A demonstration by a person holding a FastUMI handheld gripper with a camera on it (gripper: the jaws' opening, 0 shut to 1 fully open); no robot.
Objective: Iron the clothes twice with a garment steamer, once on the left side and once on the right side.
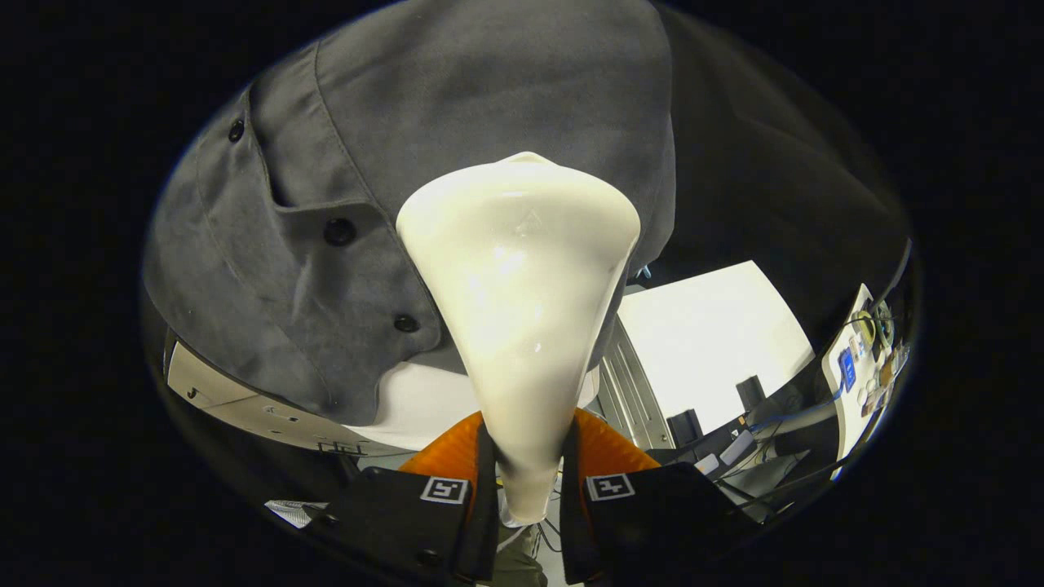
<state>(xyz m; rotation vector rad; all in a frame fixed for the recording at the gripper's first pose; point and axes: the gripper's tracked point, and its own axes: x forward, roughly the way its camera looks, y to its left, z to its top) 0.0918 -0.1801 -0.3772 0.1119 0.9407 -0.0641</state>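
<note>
A cream-white garment steamer stands up between my fingers, its narrow handle clamped by both and its wide head flaring out ahead. My gripper is shut on that handle. The steamer head lies against a grey buttoned shirt that hangs just beyond it. The head rests to the right of the shirt's button placket, near the lower hem. The steamer's face against the cloth is hidden from me.
Below the shirt hem lies a white surface. To the right stand a metal frame post, a white panel, dark boxes with cables, and a white board with small electronics.
</note>
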